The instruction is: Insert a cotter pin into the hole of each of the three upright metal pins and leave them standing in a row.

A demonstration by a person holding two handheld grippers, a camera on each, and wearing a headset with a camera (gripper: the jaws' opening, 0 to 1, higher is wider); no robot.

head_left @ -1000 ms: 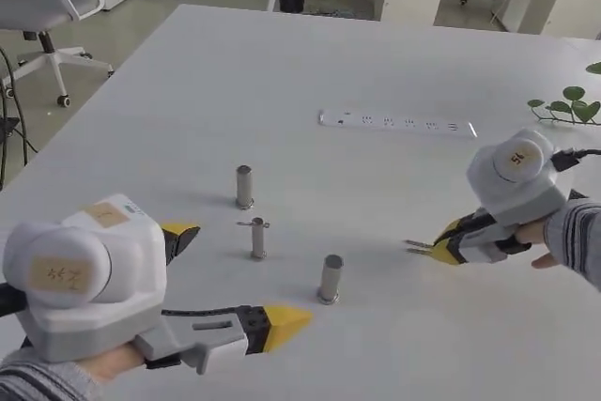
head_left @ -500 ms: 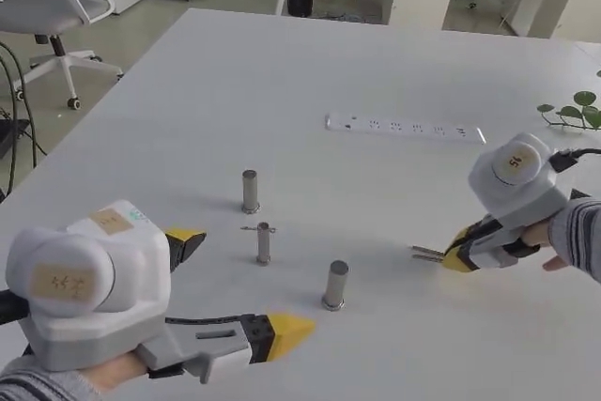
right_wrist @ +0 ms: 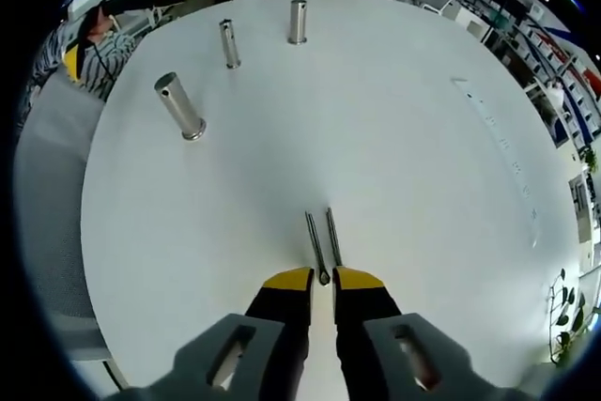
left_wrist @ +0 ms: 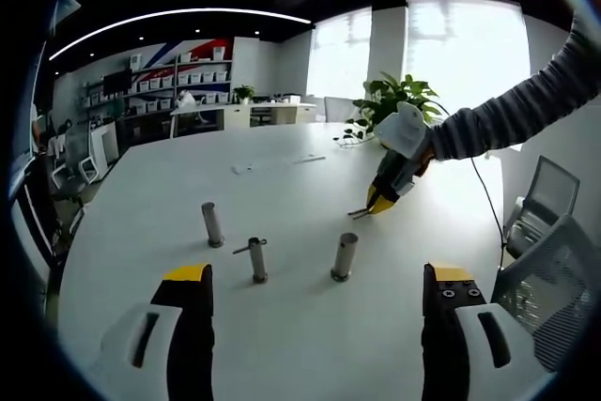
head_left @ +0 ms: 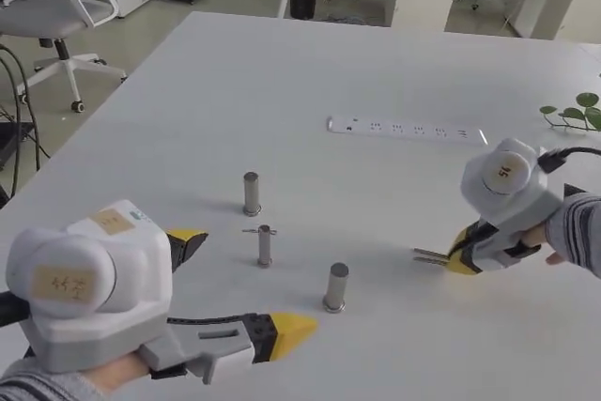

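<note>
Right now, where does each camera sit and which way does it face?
Head view: on the person's head, looking down at the table; both grippers show, left gripper open, right gripper pinching a cotter pin.
Left gripper view: rides the left gripper, looking past its jaws at the right gripper and a sleeve.
Right gripper view: rides the right gripper, looking along its shut jaws.
Shared: all show the three metal pins.
</note>
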